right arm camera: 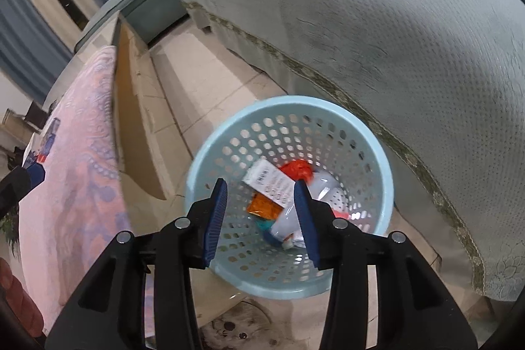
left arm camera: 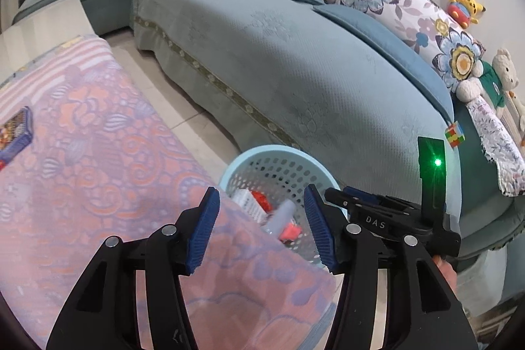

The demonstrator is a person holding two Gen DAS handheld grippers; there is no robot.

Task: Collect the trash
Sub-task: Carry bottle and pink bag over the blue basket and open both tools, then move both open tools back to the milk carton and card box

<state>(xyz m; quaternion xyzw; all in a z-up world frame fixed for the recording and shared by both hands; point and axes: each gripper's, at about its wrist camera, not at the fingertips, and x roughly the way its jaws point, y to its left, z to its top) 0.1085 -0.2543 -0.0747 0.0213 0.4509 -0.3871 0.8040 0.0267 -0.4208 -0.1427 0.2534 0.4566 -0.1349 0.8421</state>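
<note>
A light blue perforated basket (right arm camera: pixel 387 173) stands on the floor between the table and the sofa. It holds a white carton (right arm camera: pixel 269 179), a crumpled red wrapper (right arm camera: pixel 297 169), an orange packet (right arm camera: pixel 264 207) and a white pouch (right arm camera: pixel 285 225). My right gripper (right arm camera: pixel 261 212) hangs open right above the basket, with nothing between its blue pads. My left gripper (left arm camera: pixel 262 218) is open and empty over the corner of the pink tablecloth (left arm camera: pixel 98 153). Beyond it the basket (left arm camera: pixel 262 150) shows, partly hidden by the cloth. The right gripper's black housing (left arm camera: pixel 433 166) sits to its right.
A blue snack packet (left arm camera: pixel 16 133) lies at the table's far left edge. The teal sofa (left arm camera: pixel 295 71) runs close behind the basket, with floral cushions, plush toys and a colour cube (left arm camera: pixel 454 135) on it. A strip of tiled floor (right arm camera: pixel 203 87) separates table and sofa.
</note>
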